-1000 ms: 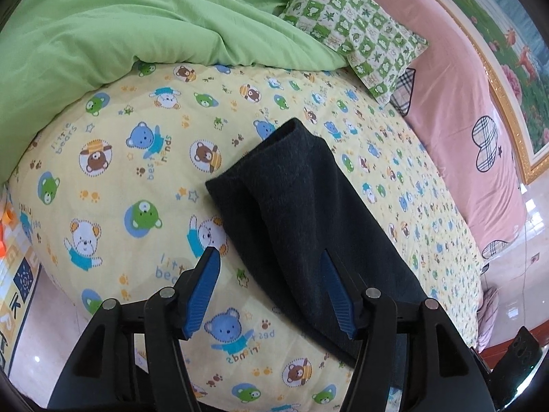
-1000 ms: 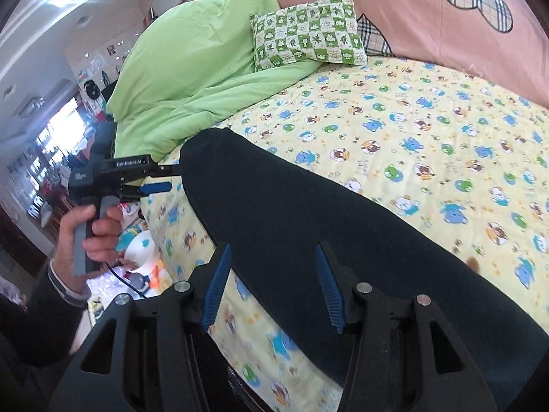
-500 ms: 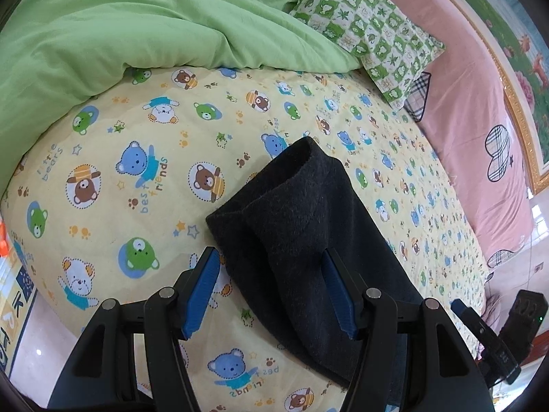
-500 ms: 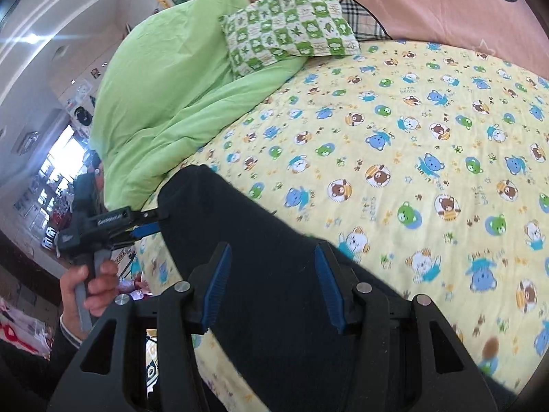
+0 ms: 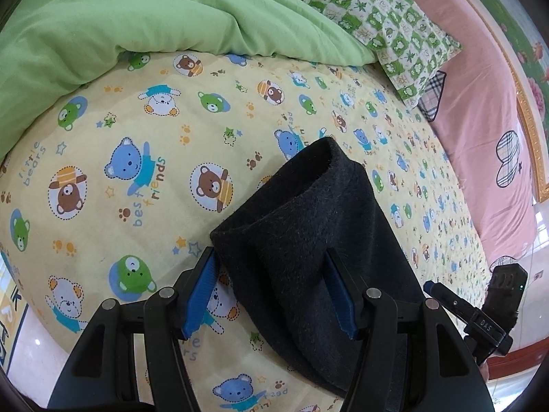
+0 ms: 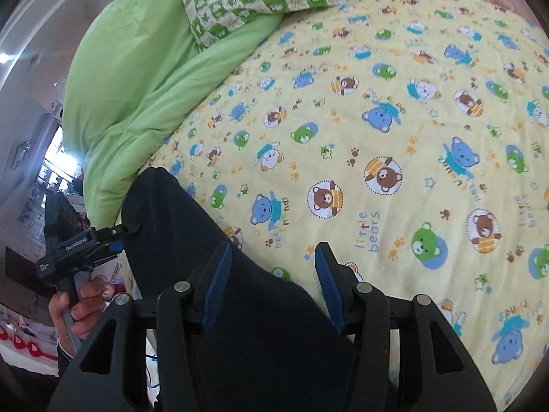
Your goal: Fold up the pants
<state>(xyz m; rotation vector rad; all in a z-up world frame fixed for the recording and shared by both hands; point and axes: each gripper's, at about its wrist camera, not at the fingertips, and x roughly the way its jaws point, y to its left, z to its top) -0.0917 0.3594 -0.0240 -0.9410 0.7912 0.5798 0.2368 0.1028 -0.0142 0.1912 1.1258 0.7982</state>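
Note:
Dark charcoal pants [image 5: 308,240] lie along the near edge of the bed on the yellow bear-print sheet [image 5: 154,144]. Their end nearest the left side is doubled over into a raised fold. My left gripper [image 5: 271,292] is open, its blue pads on either side of that end, just above the cloth. My right gripper [image 6: 271,281] is open over the pants [image 6: 212,274] at the other end, near their far edge. Each gripper shows in the other's view: the right one [image 5: 480,312] at the lower right, the left one [image 6: 85,243] at the left, held by a hand.
A green duvet [image 5: 120,17] is piled at the head end of the bed. A green-checked pillow [image 5: 387,24] leans on a pink headboard [image 5: 480,120]. The bed edge and the floor [image 5: 34,360] lie below the pants.
Both grippers have come closer to the pants and lower over the bed. The pants' left end has risen into a thicker fold. Both grippers stay open.

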